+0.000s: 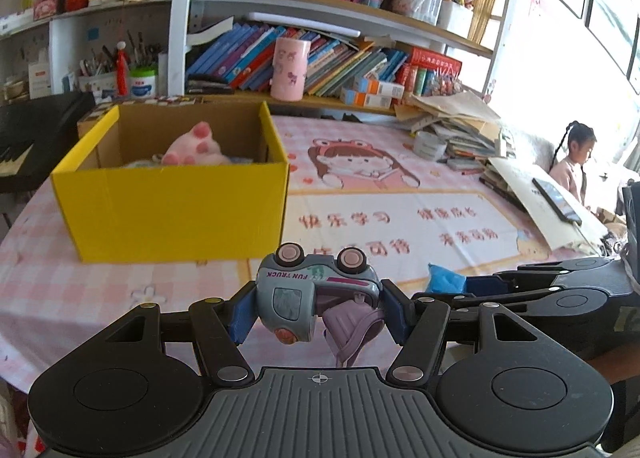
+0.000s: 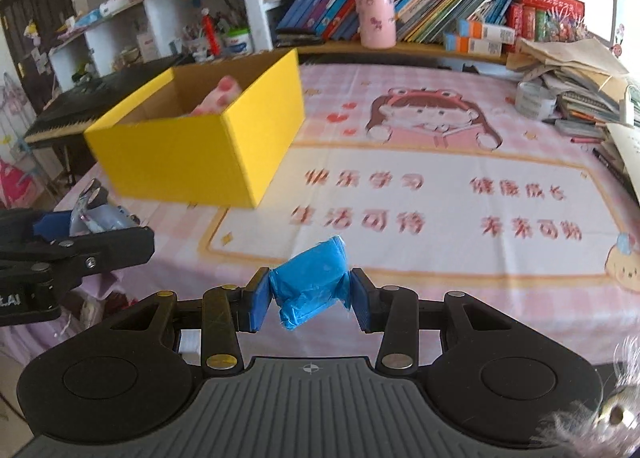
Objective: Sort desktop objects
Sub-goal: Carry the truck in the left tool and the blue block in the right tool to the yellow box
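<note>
Blue plastic, a small crinkled packet [image 2: 310, 284], sits pinched between the pads of the right gripper [image 2: 308, 298], held above the near edge of the table [image 2: 440, 258]. To its left, the left gripper [image 1: 318, 308] clamps a grey-blue toy truck [image 1: 316, 290] lying on its side with its wheels up and a lilac part hanging below; it too is lifted over the near edge, just in front of the yellow box [image 1: 172, 209]. That box stands open near the table's left edge, and a pink plush toy [image 1: 196, 145] already lies inside it, so the sorting seems partly done. Judging by this, both held things have yet to go into the box, and each gripper must carry its load over the front wall before letting go. Papers and books [image 1: 452, 125] piled along the right edge look untouched; whether they belong to the job cannot be told.
</note>
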The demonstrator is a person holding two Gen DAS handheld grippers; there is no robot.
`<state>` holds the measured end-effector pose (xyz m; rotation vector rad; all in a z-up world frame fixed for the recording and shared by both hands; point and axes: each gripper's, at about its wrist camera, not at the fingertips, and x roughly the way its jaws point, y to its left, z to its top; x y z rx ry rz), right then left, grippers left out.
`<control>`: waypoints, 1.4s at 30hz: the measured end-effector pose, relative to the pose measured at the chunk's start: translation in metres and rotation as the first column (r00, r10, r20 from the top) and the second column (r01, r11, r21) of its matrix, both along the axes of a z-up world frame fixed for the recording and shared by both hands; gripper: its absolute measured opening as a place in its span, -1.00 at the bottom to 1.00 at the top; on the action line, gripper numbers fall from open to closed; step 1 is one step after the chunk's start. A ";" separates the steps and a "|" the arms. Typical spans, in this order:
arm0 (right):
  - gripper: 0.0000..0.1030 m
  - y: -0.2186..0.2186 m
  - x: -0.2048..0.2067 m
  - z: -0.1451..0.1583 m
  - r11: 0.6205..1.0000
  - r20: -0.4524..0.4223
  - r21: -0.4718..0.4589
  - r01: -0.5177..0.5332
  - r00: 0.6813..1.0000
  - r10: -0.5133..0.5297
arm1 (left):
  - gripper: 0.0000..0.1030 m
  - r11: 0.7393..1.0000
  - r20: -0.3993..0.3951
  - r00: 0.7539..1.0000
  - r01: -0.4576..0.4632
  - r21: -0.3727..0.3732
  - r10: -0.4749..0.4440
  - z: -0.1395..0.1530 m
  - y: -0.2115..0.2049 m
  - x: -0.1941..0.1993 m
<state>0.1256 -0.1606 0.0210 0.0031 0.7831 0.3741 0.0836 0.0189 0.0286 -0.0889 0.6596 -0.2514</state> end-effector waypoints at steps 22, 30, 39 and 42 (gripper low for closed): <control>-0.26 0.049 -0.036 0.002 0.992 -0.020 -0.033 -0.125 0.992 0.125 | 0.23 0.998 0.015 0.998 -0.064 -0.020 0.064 0.000 0.036 -0.040; -0.26 0.064 -0.038 0.002 0.984 -0.013 -0.042 -0.171 0.985 0.170 | 0.23 0.996 0.017 0.996 -0.090 -0.014 0.090 0.000 0.047 -0.046; -0.26 0.086 -0.032 0.004 0.970 0.002 -0.044 -0.241 0.970 0.241 | 0.23 0.986 0.028 0.986 -0.165 -0.011 0.165 0.002 0.067 -0.051; -0.26 0.091 -0.028 0.005 0.964 0.004 -0.038 -0.262 0.965 0.262 | 0.23 0.983 0.026 0.982 -0.184 -0.007 0.184 0.002 0.072 -0.050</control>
